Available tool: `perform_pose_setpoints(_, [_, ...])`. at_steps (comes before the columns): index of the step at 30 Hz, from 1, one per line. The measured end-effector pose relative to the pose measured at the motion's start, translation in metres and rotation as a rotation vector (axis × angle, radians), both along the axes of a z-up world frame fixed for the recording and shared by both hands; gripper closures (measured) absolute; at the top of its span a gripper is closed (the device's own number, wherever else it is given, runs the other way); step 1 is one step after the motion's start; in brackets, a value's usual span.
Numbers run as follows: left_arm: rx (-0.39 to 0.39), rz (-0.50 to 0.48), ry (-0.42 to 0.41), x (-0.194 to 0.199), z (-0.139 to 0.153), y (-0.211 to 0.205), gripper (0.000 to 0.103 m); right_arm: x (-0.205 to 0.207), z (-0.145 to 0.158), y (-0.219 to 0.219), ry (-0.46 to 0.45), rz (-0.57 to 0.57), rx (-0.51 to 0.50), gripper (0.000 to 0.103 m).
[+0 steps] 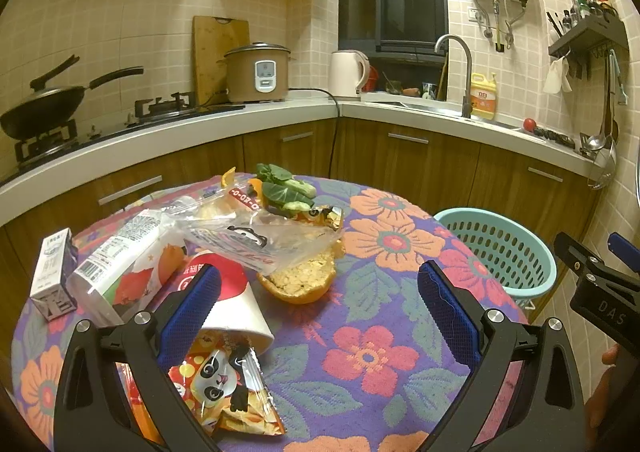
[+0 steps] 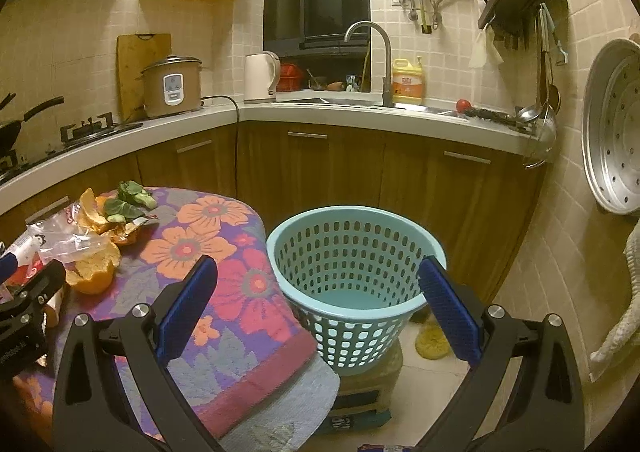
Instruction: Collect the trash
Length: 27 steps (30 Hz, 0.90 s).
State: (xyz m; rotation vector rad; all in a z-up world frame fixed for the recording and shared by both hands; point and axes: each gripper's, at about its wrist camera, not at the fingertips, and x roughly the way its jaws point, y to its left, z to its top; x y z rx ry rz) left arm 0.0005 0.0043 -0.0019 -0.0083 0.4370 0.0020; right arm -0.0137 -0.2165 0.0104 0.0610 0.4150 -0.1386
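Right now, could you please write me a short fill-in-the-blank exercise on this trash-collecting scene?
1. The turquoise basket holds ____ trash so far.
2. The left gripper and the right gripper both have their jaws ____.
3. The green leaves lie at the ____ edge of the floral tablecloth.
4. The paper cup lies on its ____.

Missing words: no; open; far; side

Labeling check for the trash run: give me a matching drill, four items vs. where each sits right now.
Items:
1. basket
2. paper cup
3. milk carton
4. greens

Places:
A. far edge of the table, on the peels and wrappers
B. off the table, on a stand on the floor
C. upright at the table's left edge
D. on its side, by the left tool's left finger

Pairs: 1-B, 2-D, 3-C, 4-A
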Motion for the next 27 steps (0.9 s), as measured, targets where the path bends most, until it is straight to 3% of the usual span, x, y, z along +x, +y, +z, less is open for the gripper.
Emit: perform_pose_setpoints(27, [-0.001, 0.0, -0.001, 0.0002, 0.0011, 0.0001, 0.008, -0.0024, 0.0017, -0.0005, -0.006, -0.002, -0.018, 0.007])
